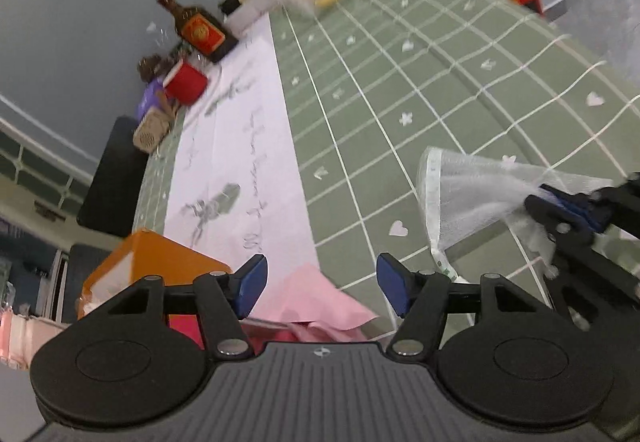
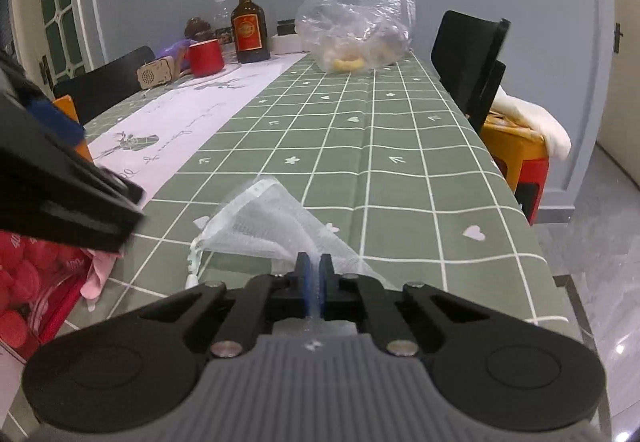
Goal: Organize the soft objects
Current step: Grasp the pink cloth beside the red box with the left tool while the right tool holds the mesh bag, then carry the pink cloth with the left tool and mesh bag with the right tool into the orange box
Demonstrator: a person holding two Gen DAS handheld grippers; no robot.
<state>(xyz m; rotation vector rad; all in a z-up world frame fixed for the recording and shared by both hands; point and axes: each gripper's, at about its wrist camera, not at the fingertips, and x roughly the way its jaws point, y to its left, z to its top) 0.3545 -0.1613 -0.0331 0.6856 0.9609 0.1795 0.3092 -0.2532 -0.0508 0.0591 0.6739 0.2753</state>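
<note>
The white mesh drawstring pouch (image 2: 264, 226), pinched by one corner in the closed right gripper (image 2: 315, 270) above the green checked tablecloth (image 2: 400, 145), could slip free, since the left gripper (image 1: 322, 288) gapes wide and empty beside it.

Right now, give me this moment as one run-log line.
left gripper: jaws open, empty, above pink cloth | right gripper: jaws shut on white mesh bag | bag partly lifted off green tablecloth
</note>
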